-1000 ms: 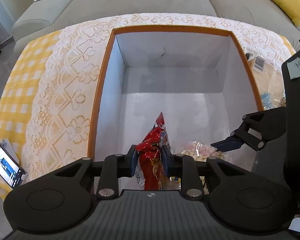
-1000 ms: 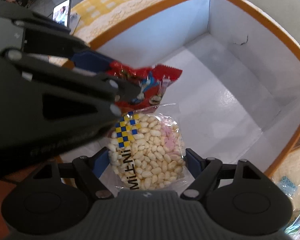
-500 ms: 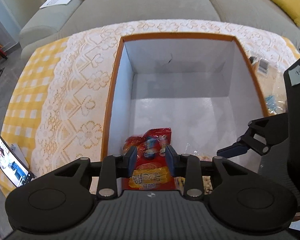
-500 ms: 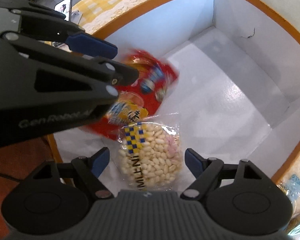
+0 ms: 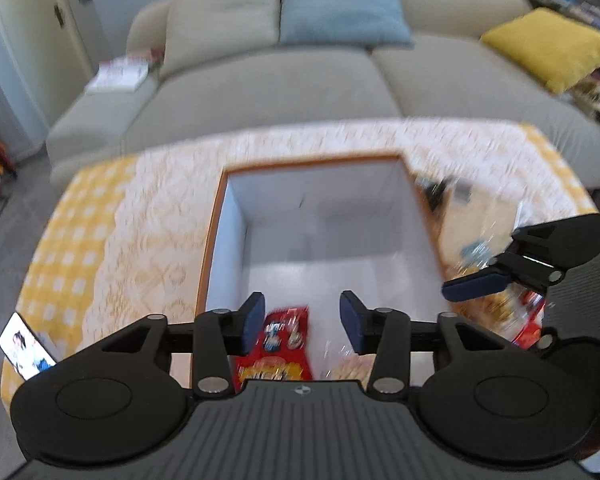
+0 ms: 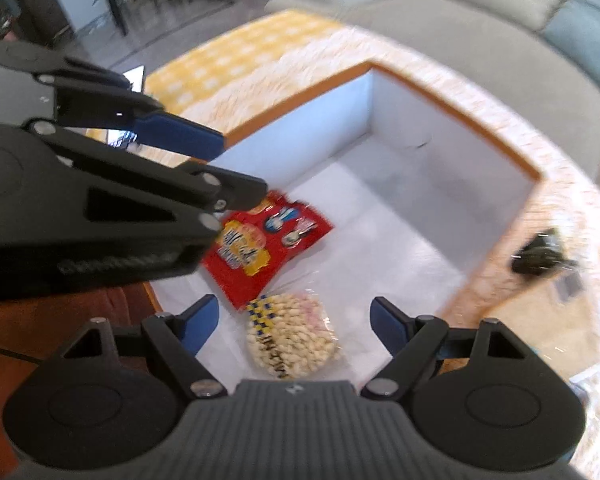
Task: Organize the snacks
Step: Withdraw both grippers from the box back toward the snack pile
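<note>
A white box with an orange rim (image 5: 214,236) (image 6: 456,108) stands on the lace-covered table. On its floor lie a red snack bag (image 5: 278,350) (image 6: 266,250) and a clear bag of puffed snacks (image 6: 292,338). My left gripper (image 5: 303,322) hovers above the box with its jaws opening, and the red bag lies loose far below them. My right gripper (image 6: 294,320) is open above the puffed snack bag, holding nothing. From the right wrist view, the left gripper's fingers (image 6: 180,138) fill the left side.
More snack packets (image 5: 524,320) lie on the table right of the box. A dark wrapped item (image 6: 542,256) sits beside the box. A phone (image 5: 24,346) leans at the table's left edge. A grey sofa (image 5: 284,76) with blue and yellow cushions stands behind.
My left gripper let go of the red bag, which fell flat on the box floor. Both grippers rose away from the box, and the right one stayed open.
</note>
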{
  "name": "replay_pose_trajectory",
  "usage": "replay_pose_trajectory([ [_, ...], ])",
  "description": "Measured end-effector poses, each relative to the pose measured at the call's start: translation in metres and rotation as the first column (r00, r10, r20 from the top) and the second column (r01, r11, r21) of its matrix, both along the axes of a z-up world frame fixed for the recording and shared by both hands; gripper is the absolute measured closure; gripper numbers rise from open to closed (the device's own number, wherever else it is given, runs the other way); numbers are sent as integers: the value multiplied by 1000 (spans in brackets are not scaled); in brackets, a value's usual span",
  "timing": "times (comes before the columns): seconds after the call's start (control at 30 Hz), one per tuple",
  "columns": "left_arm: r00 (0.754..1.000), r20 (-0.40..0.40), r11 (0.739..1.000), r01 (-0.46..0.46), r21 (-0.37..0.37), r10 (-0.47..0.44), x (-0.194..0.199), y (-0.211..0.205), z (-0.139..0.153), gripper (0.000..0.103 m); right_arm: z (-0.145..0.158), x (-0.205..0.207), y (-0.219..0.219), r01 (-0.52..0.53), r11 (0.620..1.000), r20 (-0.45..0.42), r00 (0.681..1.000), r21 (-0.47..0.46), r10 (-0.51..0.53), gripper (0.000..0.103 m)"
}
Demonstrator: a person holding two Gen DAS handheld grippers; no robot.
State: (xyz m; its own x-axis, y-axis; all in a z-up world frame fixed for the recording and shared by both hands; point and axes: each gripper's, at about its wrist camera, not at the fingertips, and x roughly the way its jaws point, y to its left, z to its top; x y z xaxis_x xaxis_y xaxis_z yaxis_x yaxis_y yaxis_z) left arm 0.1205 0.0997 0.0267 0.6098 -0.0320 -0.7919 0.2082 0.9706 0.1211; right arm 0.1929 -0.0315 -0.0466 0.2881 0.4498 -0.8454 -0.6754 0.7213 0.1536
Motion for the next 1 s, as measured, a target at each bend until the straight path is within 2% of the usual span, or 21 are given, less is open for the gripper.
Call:
replay_pose_trajectory([
  [0.17, 991, 132, 999, 34, -16, -31, -22, -26, 18, 40, 17, -27, -48, 137, 990, 137, 980, 40, -141, 22],
  [0.27, 983, 175, 998, 62, -26, -56, -32, -44, 20, 39, 23, -45, -85, 253, 965, 190, 946, 74, -262, 22],
  [0.37, 978, 179, 991, 120, -53, -109, -40, -62, 15, 37, 21, -61, -122, 372, 923, 201, 901, 102, -385, 22],
  [0.5, 975, 113, 980, 195, -48, -189, -44, -93, -3, 37, 5, -76, -166, 501, 857, 164, 841, 123, -515, 22],
  [0.57, 968, 79, 970, 240, -34, -237, -46, -107, -14, 37, -9, -78, -182, 540, 835, 132, 824, 108, -551, 22],
  [0.67, 953, 29, 953, 302, 25, -303, -49, -127, -32, 37, -30, -82, -194, 586, 806, 75, 803, 80, -591, 22],
  [0.87, 940, -47, 937, 340, 78, -338, -42, -145, -60, 37, -73, -79, -209, 669, 742, -82, 743, 47, -664, 22],
  [1.0, 939, -65, 937, 341, 69, -337, -37, -155, -71, 37, -82, -81, -219, 710, 703, -111, 703, 50, -702, 22],
])
